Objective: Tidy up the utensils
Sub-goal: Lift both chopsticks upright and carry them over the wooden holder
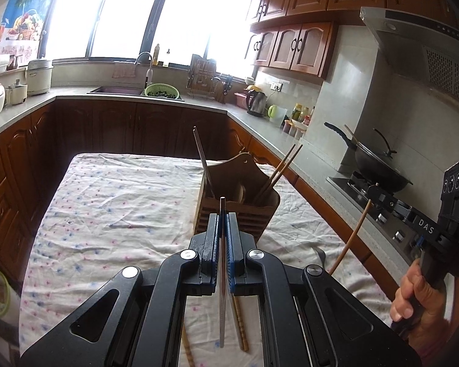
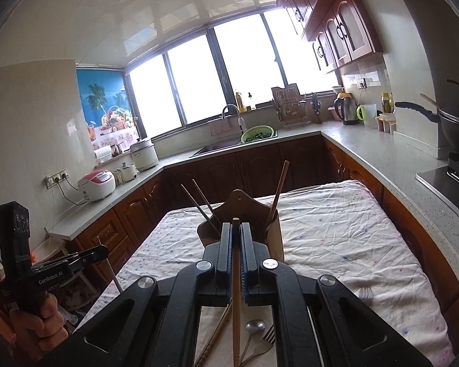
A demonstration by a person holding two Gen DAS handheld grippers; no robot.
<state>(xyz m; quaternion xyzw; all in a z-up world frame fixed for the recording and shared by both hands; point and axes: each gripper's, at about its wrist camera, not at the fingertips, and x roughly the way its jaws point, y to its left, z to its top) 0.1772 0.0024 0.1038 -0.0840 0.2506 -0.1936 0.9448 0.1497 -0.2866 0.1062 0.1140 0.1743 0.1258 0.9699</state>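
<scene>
A brown wooden utensil holder [image 1: 238, 202] stands on the cloth-covered table [image 1: 107, 202] and holds several chopsticks; it also shows in the right wrist view [image 2: 244, 214]. My left gripper [image 1: 222, 217] is shut on a metal chopstick [image 1: 222, 275], held upright just in front of the holder. My right gripper [image 2: 236, 229] is shut on a wooden chopstick [image 2: 236, 299], also just before the holder. The right gripper [image 1: 375, 191] shows in the left wrist view with its wooden chopstick [image 1: 350, 238]. The left gripper [image 2: 102, 250] shows at left in the right wrist view.
Loose chopsticks [image 1: 240, 324] lie on the cloth under my left gripper. A spoon [image 2: 254, 327], forks [image 2: 365, 293] and chopsticks [image 2: 215, 333] lie on the cloth near me. A wok [image 1: 379, 165] sits on the stove at right. Counters ring the table.
</scene>
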